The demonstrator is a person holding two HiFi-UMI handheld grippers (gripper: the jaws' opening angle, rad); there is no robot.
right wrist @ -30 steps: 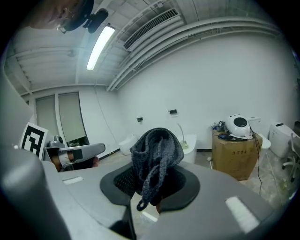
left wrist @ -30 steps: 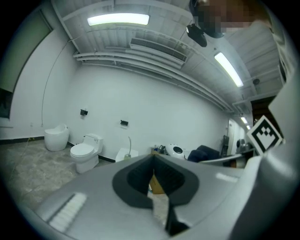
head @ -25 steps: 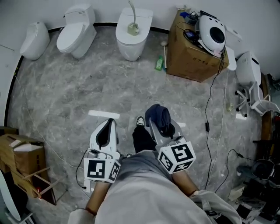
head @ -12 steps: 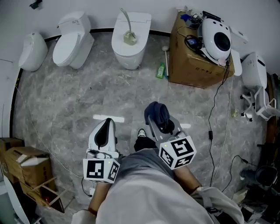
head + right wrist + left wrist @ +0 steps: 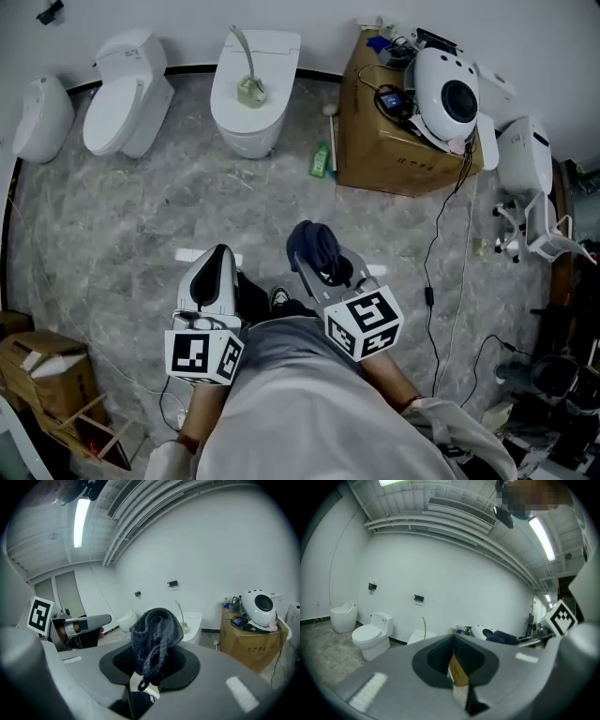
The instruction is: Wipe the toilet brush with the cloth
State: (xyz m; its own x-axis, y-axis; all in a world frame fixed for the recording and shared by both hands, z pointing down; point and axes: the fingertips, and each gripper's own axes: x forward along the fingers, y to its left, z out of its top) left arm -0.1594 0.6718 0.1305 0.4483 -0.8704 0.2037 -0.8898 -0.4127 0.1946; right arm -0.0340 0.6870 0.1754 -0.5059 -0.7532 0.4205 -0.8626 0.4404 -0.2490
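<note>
The toilet brush (image 5: 246, 80) stands in its holder on the lid of the middle white toilet (image 5: 251, 122) by the far wall. It also shows as a thin upright handle in the left gripper view (image 5: 424, 626) and in the right gripper view (image 5: 180, 613). My right gripper (image 5: 315, 255) is shut on a dark blue knitted cloth (image 5: 314, 244), which bunches up over the jaws (image 5: 157, 637). My left gripper (image 5: 219, 253) is shut and holds nothing. Both grippers are held low in front of the person, well short of the toilet.
Two more white toilets (image 5: 127, 89) (image 5: 42, 117) stand at the far left. A green bottle (image 5: 320, 161) lies beside a cardboard box (image 5: 394, 150) that carries a white round device (image 5: 442, 98). Cables (image 5: 436, 272) trail on the grey marble floor. Another box (image 5: 37, 375) sits at lower left.
The toilets and the box have slid left in the head view. Both grippers sit slightly higher and further left. The cloth stays in the right gripper.
</note>
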